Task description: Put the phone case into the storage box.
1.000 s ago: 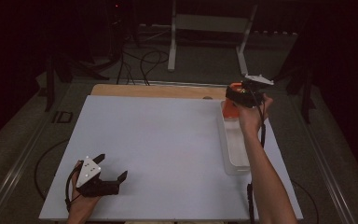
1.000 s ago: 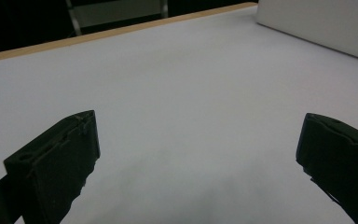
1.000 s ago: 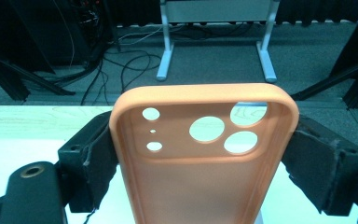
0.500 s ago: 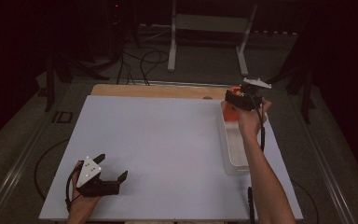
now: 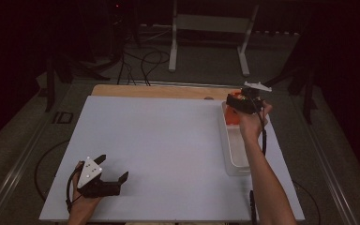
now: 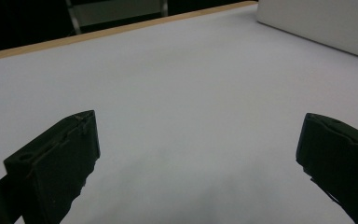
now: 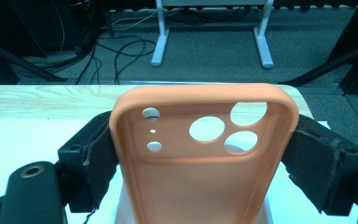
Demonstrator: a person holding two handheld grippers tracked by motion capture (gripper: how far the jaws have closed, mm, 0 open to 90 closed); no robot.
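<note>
At about seven o'clock on the white tabletop (image 5: 168,154), nearest the person, the left tool (image 5: 114,176) rests low with its jaws spread wide and nothing between them; its own view looks across bare white surface toward the side of a pale bin. Farther off, at about two o'clock, the right tool (image 5: 238,104) is held up above the far end of a clear plastic bin (image 5: 236,161) that lies along the tabletop's right side. Its jaws are clamped on an orange phone case (image 7: 205,154), one pad on each long edge, the camera cut-outs uppermost and the hollow inside facing the camera (the lower end runs out of view). The grip looks the weak point: the case is soft and thin-walled, so squeezing across its open width could bow it inward and let it pop free. A quick swing or twist of the hand might also slide it along the pads and drop it beside the bin.
</note>
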